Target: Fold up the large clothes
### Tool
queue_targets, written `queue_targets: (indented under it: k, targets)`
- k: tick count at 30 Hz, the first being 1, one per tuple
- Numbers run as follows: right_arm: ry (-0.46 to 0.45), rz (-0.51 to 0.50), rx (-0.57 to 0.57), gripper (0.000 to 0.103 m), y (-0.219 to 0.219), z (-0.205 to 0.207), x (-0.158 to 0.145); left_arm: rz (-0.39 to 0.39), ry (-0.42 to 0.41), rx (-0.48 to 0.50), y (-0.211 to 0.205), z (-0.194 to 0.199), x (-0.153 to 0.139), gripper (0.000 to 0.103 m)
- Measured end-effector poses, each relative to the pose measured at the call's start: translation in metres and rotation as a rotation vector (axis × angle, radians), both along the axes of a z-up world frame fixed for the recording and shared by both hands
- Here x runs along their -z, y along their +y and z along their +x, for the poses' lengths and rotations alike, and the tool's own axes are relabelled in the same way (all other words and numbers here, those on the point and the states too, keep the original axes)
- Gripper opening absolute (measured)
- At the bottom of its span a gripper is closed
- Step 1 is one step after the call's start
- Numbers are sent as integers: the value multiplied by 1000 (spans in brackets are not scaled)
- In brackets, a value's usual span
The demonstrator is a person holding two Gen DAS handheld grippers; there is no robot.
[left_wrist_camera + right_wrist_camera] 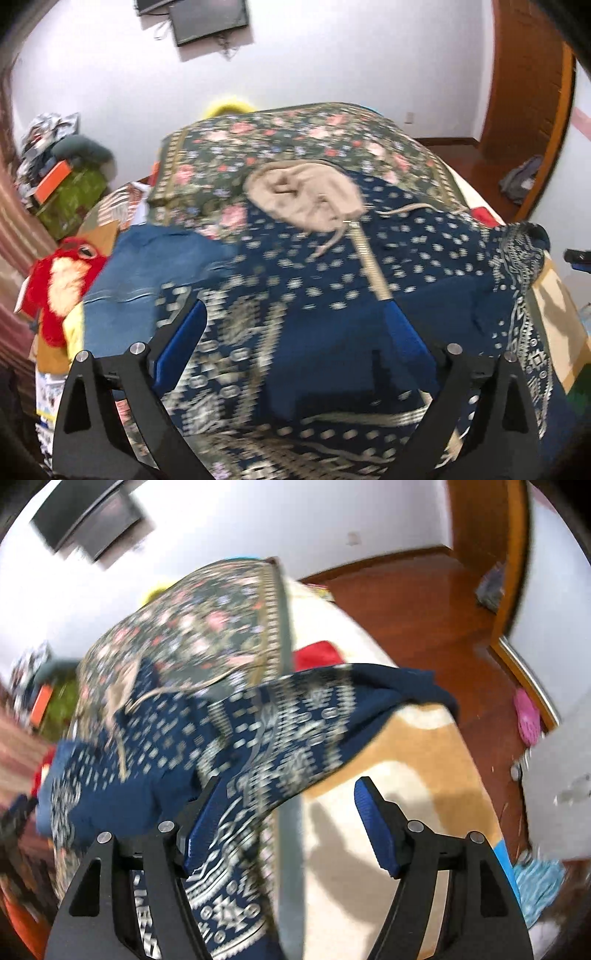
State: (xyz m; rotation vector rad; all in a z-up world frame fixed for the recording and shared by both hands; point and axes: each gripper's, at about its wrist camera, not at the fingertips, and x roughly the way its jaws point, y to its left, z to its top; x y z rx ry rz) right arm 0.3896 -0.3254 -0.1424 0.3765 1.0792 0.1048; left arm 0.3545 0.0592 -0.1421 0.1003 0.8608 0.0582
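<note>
The left hand-held gripper [295, 328] has its blue-padded jaws spread wide, holding nothing, over the navy patterned hoodie [321, 295], which lies spread on the bed ahead of it. Only this view shows the beige-lined hood [303, 195] with drawcords, a blue denim piece [147, 266] and a red plush toy [62, 280] off to its left. The right hand-held gripper [291, 827] is also wide open; a knit sleeve [314, 723] drapes past its left finger, with cream-and-tan bedding [399, 753] and the wooden floor [424, 609] to its right
</note>
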Motion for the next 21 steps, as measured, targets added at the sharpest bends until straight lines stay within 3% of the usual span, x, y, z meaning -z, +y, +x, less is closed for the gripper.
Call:
queue_targets:
  k: [8, 14, 15, 17, 19, 21]
  targets:
    - [114, 107, 128, 68, -31, 33, 52, 3, 76, 78, -43, 32, 40, 98]
    - [66, 36, 162, 66, -25, 58, 61, 29, 122, 99, -54, 42, 69, 98]
    - [66, 20, 172, 63, -25, 63, 63, 35, 127, 99, -55, 42, 72, 98]
    - [54, -33, 191, 46, -23, 70, 66, 39, 129, 96, -54, 42, 76, 98]
    - [49, -71, 197, 37, -19, 74, 68, 27, 136, 91, -50, 40, 79, 98]
    - [41, -96, 186, 20, -15, 76, 65, 13, 140, 83, -46, 38, 79, 98]
